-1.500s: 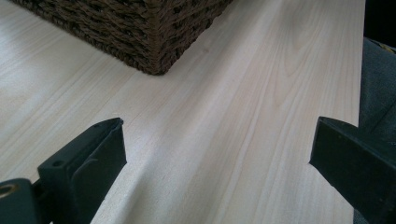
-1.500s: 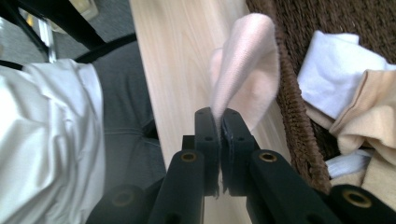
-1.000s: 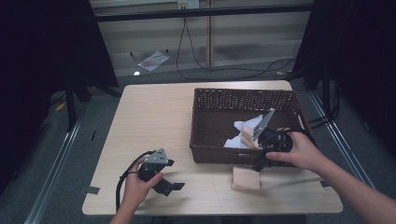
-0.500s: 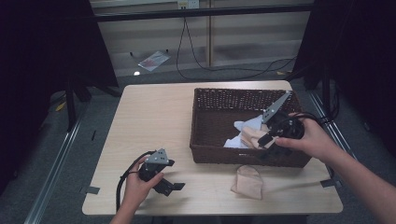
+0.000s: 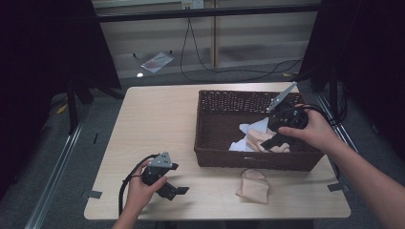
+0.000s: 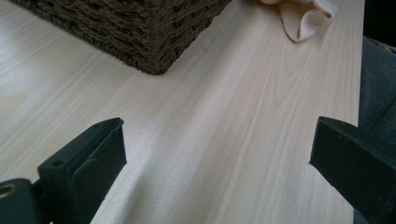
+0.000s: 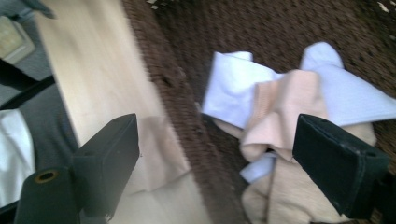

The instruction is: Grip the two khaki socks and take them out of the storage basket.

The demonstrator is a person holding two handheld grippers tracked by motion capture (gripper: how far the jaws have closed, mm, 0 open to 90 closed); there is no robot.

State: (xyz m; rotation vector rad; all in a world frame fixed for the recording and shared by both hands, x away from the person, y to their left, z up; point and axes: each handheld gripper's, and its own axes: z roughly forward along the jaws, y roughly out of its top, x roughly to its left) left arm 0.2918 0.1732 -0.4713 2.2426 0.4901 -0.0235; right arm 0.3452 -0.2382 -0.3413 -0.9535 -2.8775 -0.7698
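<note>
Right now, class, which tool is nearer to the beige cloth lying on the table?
Right. The right tool hangs over the basket just behind the beige cloth; the left tool rests farther off, across bare table.

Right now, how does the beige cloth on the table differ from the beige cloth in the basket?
The beige folded cloth on the light wooden table lies alone, in front of the dark brown wicker basket. The beige cloth in the basket is piled with white cloths, under the right hand-held gripper. Both look alike in colour and fabric.

Right gripper [image 5: 277, 140] over basket [image 5: 215, 138] — fingers apart.
</note>
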